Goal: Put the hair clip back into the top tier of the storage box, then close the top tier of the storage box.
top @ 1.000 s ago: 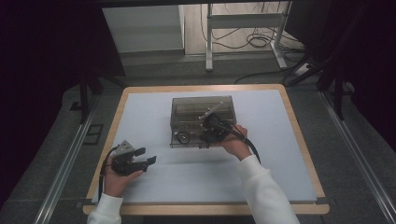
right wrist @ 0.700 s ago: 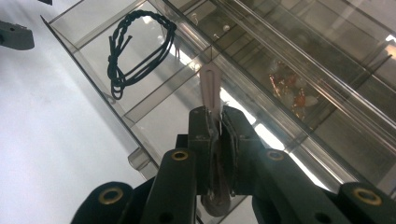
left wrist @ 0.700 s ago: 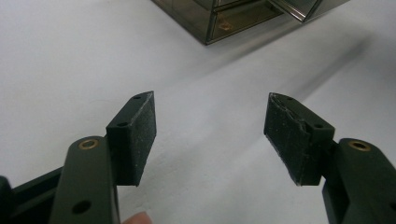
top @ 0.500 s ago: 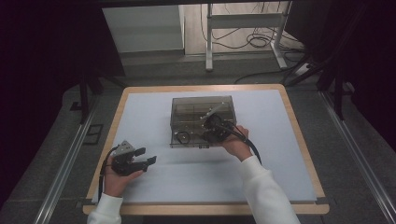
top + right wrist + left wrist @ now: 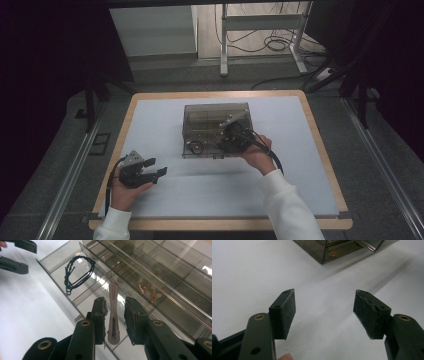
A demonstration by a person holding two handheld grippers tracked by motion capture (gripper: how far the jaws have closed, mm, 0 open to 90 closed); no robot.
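My left claw (image 5: 159, 173) rests near the desk's (image 5: 210, 197) front left corner, level, its jaws standing wide apart with nothing but bare white surface between the pads (image 5: 286, 311). It points toward the organizer, which sits well apart from it; in the left gripper view I see one lower corner of that smoky box (image 5: 329, 253) beyond my jaws.

My right claw (image 5: 114, 320) is over the pulled-out drawer (image 5: 62, 270) at the front of the clear plastic organizer (image 5: 216, 129), which stands near the middle of the desk, a little toward the far edge. Its jaws have just been opening: a slim pinkish hair clip (image 5: 112, 315) lies between the pads, with a gap on each side, so I am not pressing on it. The clip rests in a drawer compartment. In the next compartment, farther off to the left in the right gripper view, lies a coiled black cord (image 5: 78, 272). Beyond it, the organizer's upper drawers hold small orange and white bits (image 5: 148, 291).
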